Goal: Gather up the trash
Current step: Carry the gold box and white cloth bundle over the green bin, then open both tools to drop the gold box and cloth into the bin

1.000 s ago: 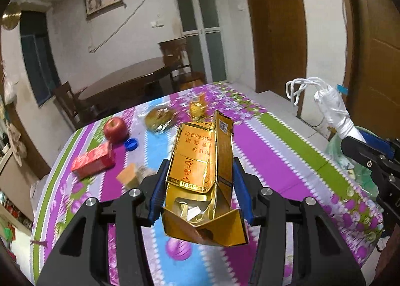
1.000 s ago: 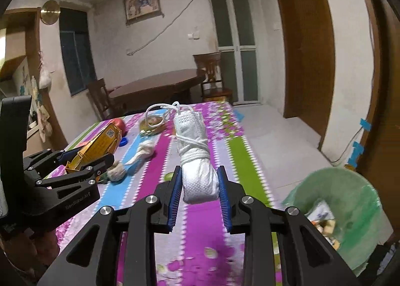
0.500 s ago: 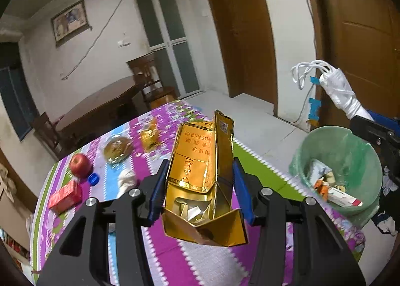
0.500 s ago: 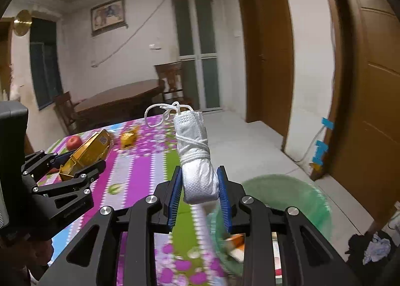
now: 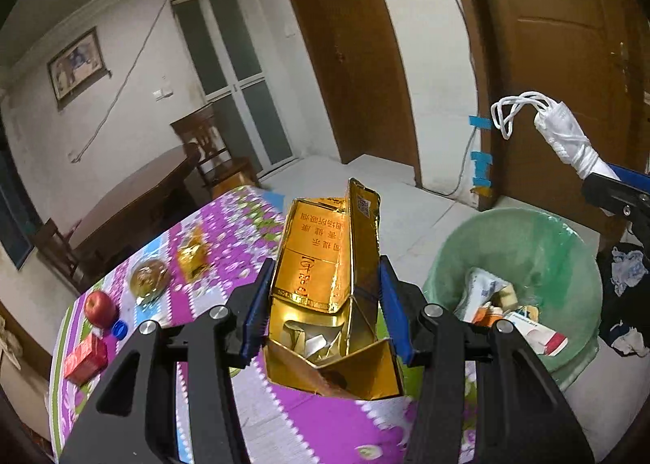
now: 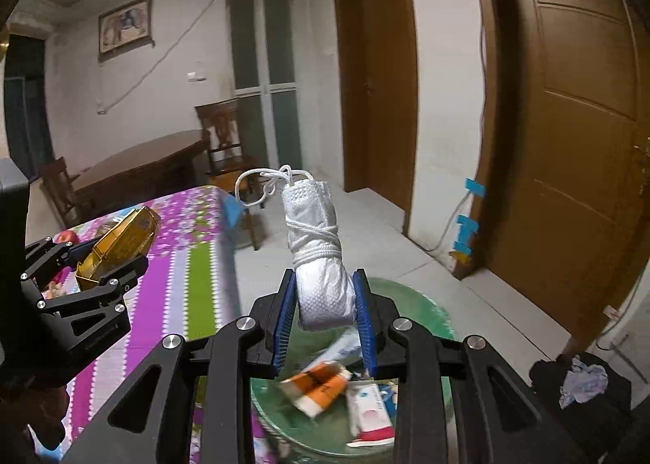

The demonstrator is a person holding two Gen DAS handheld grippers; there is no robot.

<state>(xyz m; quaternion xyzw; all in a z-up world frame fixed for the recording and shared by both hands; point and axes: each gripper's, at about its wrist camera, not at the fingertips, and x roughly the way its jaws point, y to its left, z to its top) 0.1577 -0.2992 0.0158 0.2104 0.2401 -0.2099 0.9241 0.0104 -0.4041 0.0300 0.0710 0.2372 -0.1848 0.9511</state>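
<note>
My left gripper (image 5: 325, 314) points forward and a little downward, its blue-padded fingers (image 5: 255, 316) pressed against both sides of the gold carton (image 5: 325, 261), which stands up between them with its torn end toward me. My right gripper (image 6: 325, 322) sits to the right of the left one and, as far as the fisheye lets me judge, slightly ahead of it. Its fingers (image 6: 362, 322) are clamped on the lower end of the white rolled bundle (image 6: 317, 257), which tilts up and away from me.

Red apple (image 5: 98, 308) sits on the floral tablecloth (image 5: 227, 236), blue bottle cap (image 5: 118, 329) just beside it, wooden chair (image 5: 211, 151) behind.
</note>
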